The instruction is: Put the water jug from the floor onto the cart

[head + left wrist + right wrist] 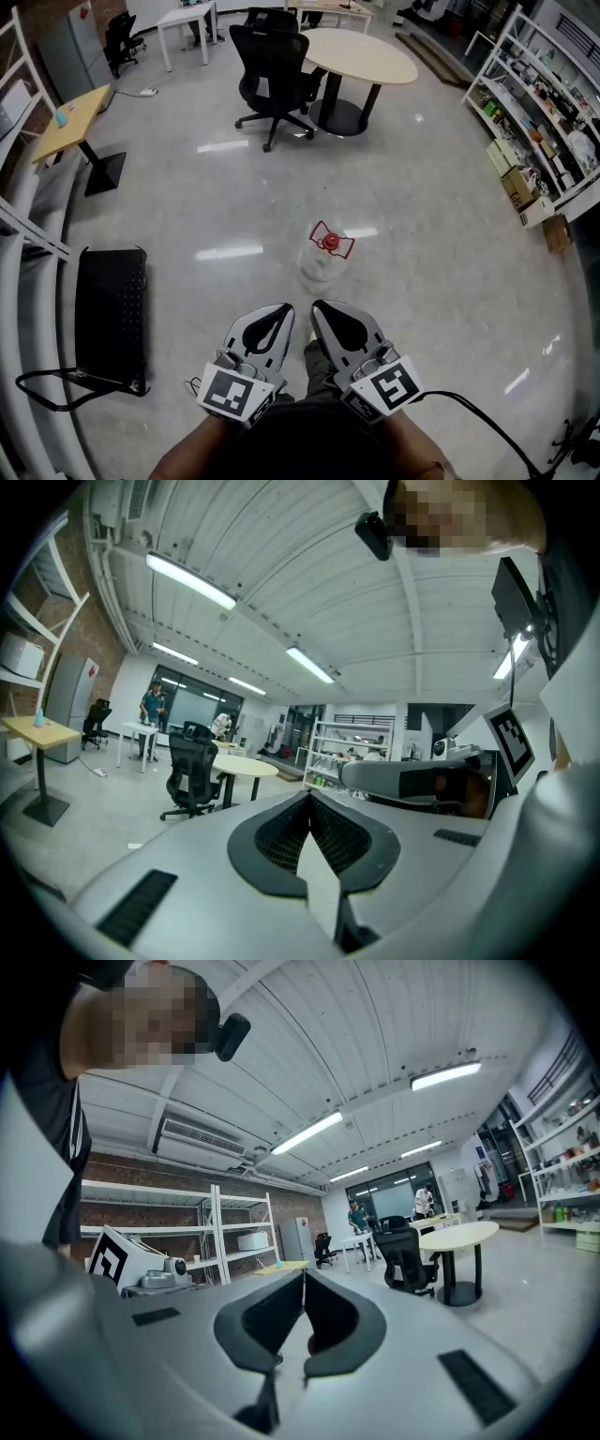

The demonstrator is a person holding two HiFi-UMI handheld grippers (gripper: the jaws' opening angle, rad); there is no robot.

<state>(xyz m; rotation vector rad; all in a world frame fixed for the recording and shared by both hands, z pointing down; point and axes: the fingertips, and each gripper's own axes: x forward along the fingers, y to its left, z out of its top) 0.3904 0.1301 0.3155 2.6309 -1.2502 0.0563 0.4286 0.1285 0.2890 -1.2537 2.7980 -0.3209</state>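
Resting on the floor (431, 234) well apart from the round table (361, 54) is a clear, red-capped water jug (326, 255). Farther from that table, the left gripper (284, 309) and right gripper (320, 307) sit side by side, jaws pressed together, holding nothing.

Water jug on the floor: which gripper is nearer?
Right, narrowly. The right gripper sits almost straight below the water jug in the head view; the left gripper is beside it, offset further left. Neither touches the jug.

Left gripper (281, 311) closed, right gripper (322, 309) closed, side by side
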